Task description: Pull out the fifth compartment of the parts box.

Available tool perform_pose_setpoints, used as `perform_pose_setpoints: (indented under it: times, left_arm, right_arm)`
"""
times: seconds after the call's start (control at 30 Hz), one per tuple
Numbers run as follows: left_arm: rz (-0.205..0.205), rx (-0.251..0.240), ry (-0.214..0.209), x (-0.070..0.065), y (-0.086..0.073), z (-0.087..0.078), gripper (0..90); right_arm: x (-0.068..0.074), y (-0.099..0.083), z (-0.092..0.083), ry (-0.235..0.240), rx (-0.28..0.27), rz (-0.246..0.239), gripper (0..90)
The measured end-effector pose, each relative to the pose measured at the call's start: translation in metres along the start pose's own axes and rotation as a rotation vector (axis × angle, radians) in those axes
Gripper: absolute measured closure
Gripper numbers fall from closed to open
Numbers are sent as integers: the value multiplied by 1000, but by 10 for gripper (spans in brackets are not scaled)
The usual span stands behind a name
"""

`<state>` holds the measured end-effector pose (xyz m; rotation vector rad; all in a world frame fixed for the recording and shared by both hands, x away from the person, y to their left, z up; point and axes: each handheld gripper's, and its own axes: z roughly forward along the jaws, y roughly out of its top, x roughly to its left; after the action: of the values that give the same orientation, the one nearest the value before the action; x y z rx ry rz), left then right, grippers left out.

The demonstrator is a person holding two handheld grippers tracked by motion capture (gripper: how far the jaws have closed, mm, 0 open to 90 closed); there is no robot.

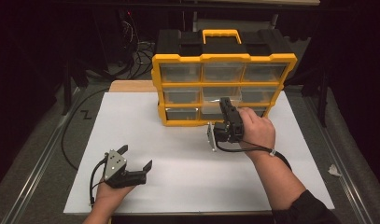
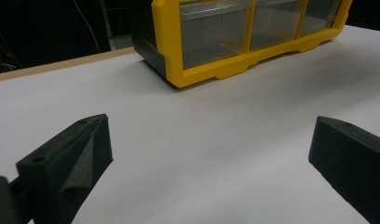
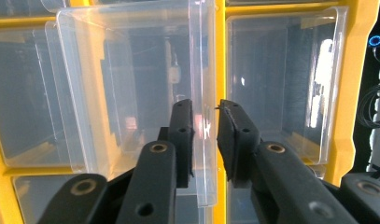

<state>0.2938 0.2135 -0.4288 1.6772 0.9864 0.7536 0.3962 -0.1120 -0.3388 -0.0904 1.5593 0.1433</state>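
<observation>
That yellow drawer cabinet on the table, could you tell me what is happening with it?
A person holds a gripper in each hand at a white table. The right gripper has its jaws around the front wall of a clear plastic drawer in the yellow and black drawer cabinet, bottom row, and the drawer stands partly pulled out. The left gripper rests open, away from the cabinet.

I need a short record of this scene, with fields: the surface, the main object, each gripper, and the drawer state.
surface: white table
main object: yellow and black organizer with clear drawers, at the far side of the table
left gripper: open, holds nothing, over bare table near the person
right gripper: at the organizer's front, jaws nearly closed around the side wall of a clear drawer
drawer state: this drawer stands out from the frame; whether the jaws press the wall, I cannot tell
</observation>
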Motion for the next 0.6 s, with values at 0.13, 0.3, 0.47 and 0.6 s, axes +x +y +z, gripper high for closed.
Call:
perform_pose_setpoints:
  times: [0.13,0.3,0.47,0.6]
  left_arm:
    - [0,-1,1,0,0,0,1]
    - [1,-1,0,0,0,0,1]
    - [0,-2,2,0,0,0,1]
    - [0,-2,2,0,0,0,2]
  right_arm:
    - [-2,1,1,18,3,5,664]
    - [-8,2,4,45,0,27,410]
    - [-11,2,8,87,12,54,382]
    - [-10,1,10,140,35,36,523]
